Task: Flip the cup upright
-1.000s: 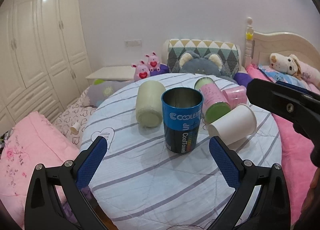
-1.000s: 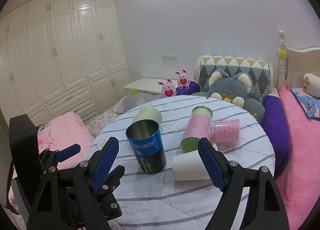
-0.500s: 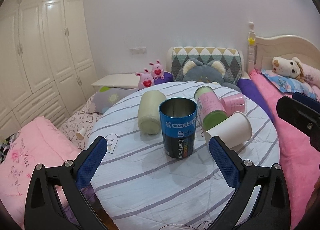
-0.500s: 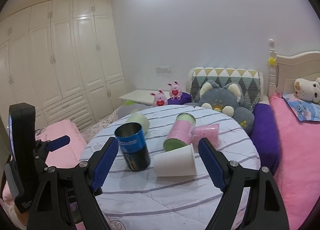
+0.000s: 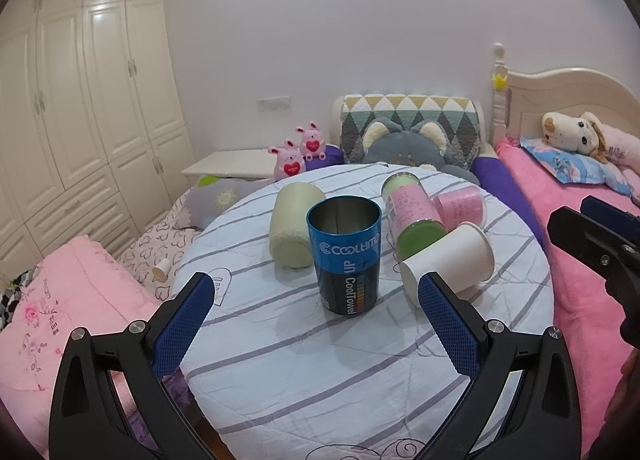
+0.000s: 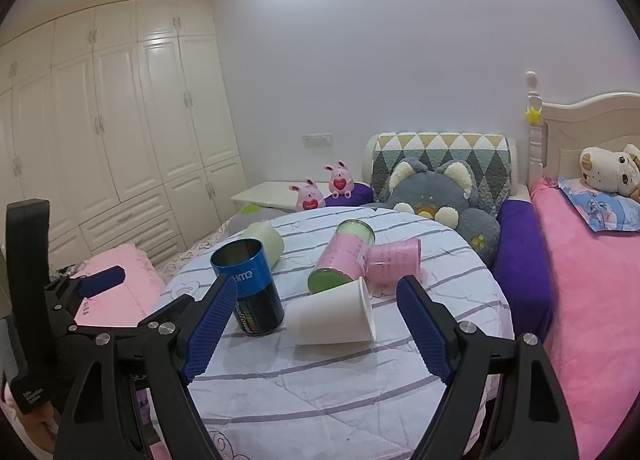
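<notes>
Left wrist view: over the last second the left gripper [image 5: 314, 314] backed off and rose a little; the blue cup [image 5: 346, 254] sat further from the pads than before. Jaws were spread wide, holding nothing. The blue cup stood upright, mouth up, near the middle of the round table [image 5: 280, 380], so that one was done. To its right the white cup [image 5: 450, 260] lay on its side, touching or just beside the pink-and-green can [image 5: 414, 216]. The pale green cup [image 5: 294, 226] lay on its side just left and behind the blue cup.

Right wrist view: the right gripper [image 6: 314, 324] had pulled back and lifted too, with more wall and ceiling in frame. It was released and empty. The white cup [image 6: 334, 318] lay between its open fingers' lines, mouth to the right. The pink cup [image 6: 394, 262] lay on its side further back; whether it touched the can I couldn't tell.

Read: reset after one flip; the white cup was probably next for the right side.
</notes>
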